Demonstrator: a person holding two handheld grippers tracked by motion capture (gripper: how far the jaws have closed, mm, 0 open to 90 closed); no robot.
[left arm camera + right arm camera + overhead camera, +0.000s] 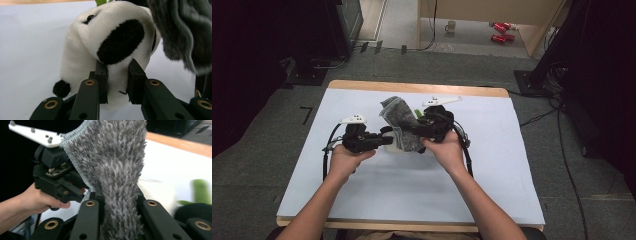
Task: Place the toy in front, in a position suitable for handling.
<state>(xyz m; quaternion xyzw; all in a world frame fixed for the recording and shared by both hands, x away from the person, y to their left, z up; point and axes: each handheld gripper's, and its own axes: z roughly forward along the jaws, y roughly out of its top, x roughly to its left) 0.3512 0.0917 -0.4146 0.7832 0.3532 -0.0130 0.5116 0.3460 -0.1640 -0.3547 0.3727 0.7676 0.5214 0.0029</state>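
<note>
Grey cloth (117, 170) is pinched by the right gripper (119, 202) at 1 o'clock of the toy (107, 50), which the left gripper (118, 82) clamps. Judged progress: both items grasped and lifted together; the toy remains largely uncovered, so any wiping or wrapping is unfinished.

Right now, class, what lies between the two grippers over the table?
In the high view, a grey cloth and a white plush toy lie between the left gripper and the right gripper. The left grips the toy, the right the cloth.
</note>
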